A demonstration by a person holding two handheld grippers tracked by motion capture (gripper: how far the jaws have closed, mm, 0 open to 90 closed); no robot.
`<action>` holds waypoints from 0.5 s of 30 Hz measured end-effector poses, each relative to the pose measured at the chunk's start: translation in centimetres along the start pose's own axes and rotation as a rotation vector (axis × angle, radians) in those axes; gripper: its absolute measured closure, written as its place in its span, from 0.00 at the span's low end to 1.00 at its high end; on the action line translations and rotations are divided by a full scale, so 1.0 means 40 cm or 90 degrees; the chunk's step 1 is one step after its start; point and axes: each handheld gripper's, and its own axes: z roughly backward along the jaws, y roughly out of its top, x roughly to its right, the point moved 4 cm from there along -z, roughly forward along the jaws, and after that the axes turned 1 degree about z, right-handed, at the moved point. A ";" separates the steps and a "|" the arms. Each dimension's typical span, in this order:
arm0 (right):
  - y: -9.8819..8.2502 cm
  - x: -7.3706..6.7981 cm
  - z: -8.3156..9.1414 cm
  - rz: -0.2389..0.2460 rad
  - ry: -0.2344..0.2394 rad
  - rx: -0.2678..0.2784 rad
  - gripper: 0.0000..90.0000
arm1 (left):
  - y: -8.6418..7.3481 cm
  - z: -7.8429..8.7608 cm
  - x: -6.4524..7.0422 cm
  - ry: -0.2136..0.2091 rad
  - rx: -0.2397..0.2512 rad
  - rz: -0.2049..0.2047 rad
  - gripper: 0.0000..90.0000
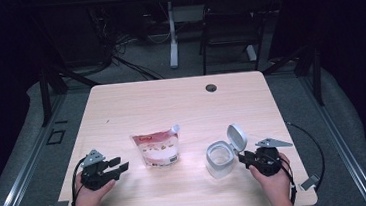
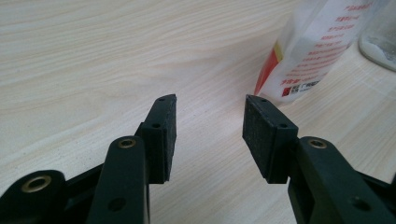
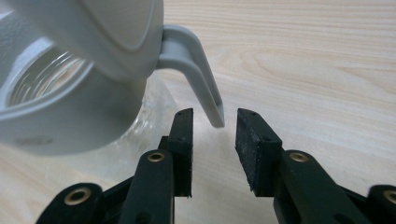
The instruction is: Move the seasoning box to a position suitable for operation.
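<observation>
A red and white spouted pouch stands near the middle of the wooden table. To its right is a clear glass jar with a grey collar, its flip lid swung up. My left gripper rests on the table left of the pouch, open with nothing between its pads; the pouch is ahead and to the right. My right gripper is open beside the jar. The lid's latch tab hangs just ahead of its fingertips, with neither pad touching it.
A round cable hole sits near the table's far edge. Beyond the table are a black chair and a desk leg. A cable trails off the table's right side.
</observation>
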 end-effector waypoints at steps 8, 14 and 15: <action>-0.015 -0.001 0.035 0.010 -0.005 0.000 0.70 | 0.016 0.025 0.008 -0.016 0.013 -0.007 0.64; -0.022 -0.010 0.056 0.028 -0.005 0.005 0.68 | 0.023 0.040 0.021 -0.024 0.014 -0.019 0.64; -0.022 -0.010 0.060 0.028 -0.005 0.009 0.67 | 0.022 0.040 0.022 -0.023 0.013 -0.024 0.64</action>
